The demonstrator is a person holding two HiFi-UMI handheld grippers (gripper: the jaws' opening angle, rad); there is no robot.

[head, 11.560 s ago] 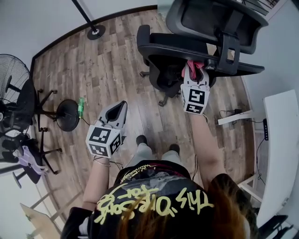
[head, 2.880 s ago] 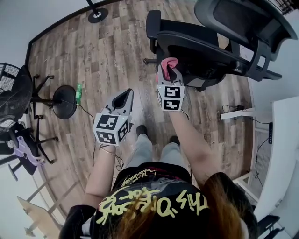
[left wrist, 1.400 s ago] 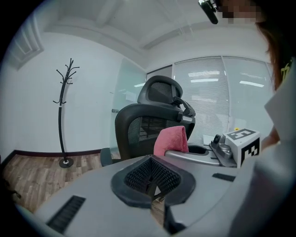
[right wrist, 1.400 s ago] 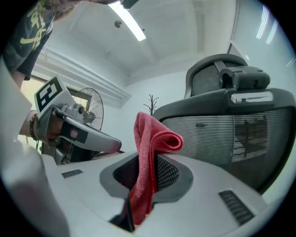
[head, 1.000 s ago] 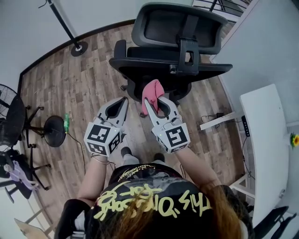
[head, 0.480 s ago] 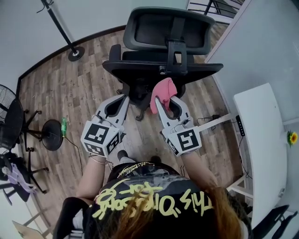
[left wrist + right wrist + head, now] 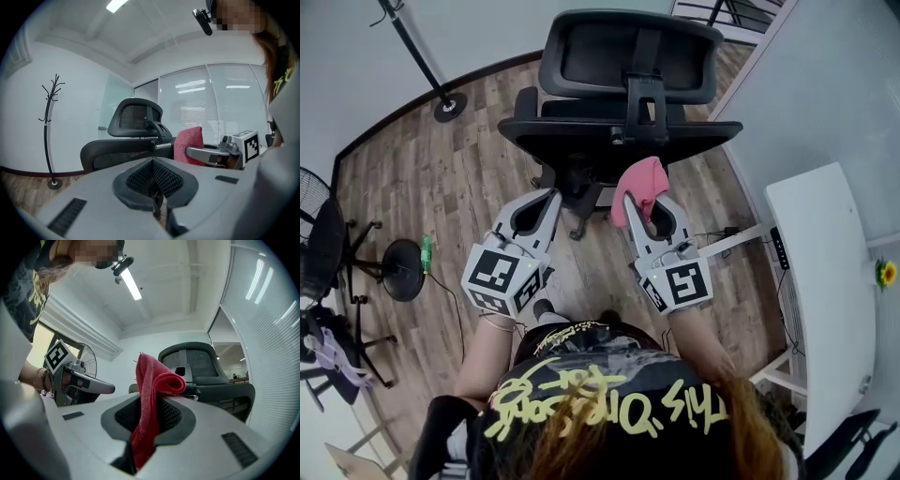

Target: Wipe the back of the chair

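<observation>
One red cloth (image 7: 639,183) tight between right fingers (image 7: 680,220), near chair back (image 7: 572,136); left fingers (image 7: 546,211) together.

left claw (image 7: 549,195) closed, right claw (image 7: 645,202) clamping cloth (image 7: 639,178)

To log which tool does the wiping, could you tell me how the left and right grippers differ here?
The right gripper is shut on a pink cloth; the left gripper is shut on nothing. In the head view the left gripper slants rightward, the right gripper leftward. Both point toward the office chair.
</observation>
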